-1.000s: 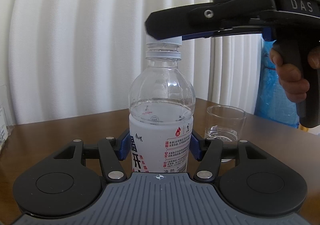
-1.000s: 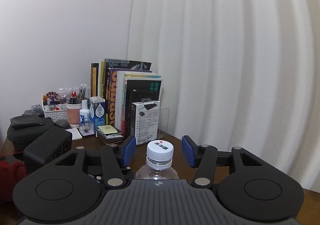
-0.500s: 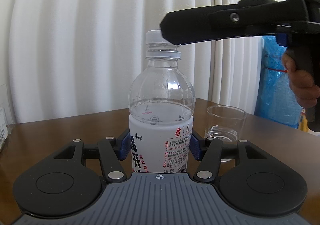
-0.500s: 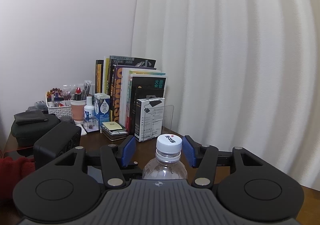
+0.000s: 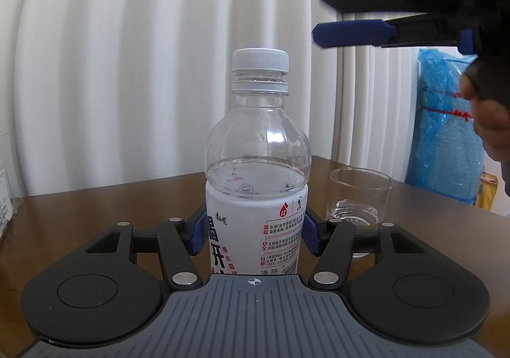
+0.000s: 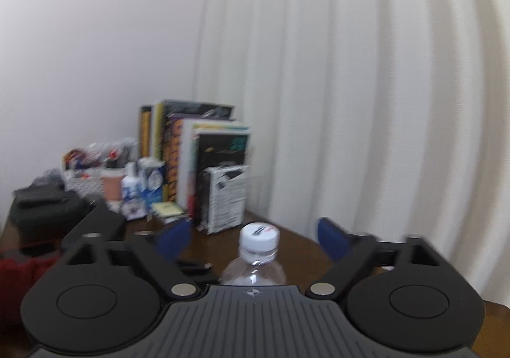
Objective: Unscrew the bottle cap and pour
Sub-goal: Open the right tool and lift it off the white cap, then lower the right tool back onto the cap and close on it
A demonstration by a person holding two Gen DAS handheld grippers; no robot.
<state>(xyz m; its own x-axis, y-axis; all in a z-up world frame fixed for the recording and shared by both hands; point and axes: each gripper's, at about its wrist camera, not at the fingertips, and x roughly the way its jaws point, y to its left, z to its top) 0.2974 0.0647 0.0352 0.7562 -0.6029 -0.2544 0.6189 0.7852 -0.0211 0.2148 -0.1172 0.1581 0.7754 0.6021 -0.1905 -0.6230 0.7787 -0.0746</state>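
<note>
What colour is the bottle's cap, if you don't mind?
The cap is white, clearest in the left wrist view.

We see the right gripper [image 6: 253, 238] spread wide, its blue pads [image 6: 173, 238] well apart from the white cap [image 6: 259, 235] at 6 o'clock. The cap sits on the upright clear bottle [image 6: 253, 273]. At 9 o'clock, a row of books [image 6: 191, 157] and a white box [image 6: 226, 198] stand on the brown desk [image 6: 296, 249]. White curtains [image 6: 366, 103] fill 3 o'clock. The view is blurred.

A home desk corner — books [image 6: 191, 157], curtain [image 6: 350, 103], pen basket [image 6: 83, 182].
</note>
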